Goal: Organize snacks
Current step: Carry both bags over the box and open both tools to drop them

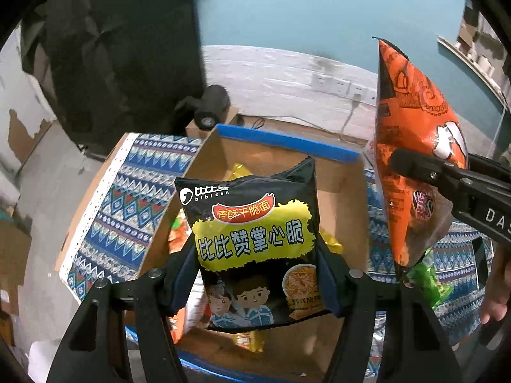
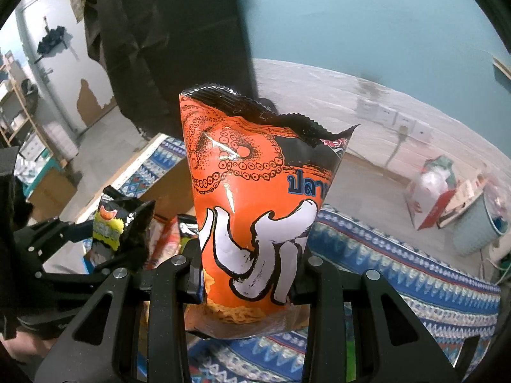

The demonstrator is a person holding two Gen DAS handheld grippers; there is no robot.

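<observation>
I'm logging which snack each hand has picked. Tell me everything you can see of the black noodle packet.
The black noodle packet is a glossy plastic pillow bag, sealed, with a crimped top edge, a yellow panel of Chinese lettering, a red banner, two cartoon children and a noodle picture. It stands upright, lifted above the open cardboard box, clamped at its lower sides by the left tongs. Nothing else touches it. The right view shows it edge-on.

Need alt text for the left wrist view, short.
The left hand-held gripper holds a black noodle packet upright above an open cardboard box with other snacks inside. At right, the right hand-held gripper holds an orange bag over a patterned cloth.
</observation>
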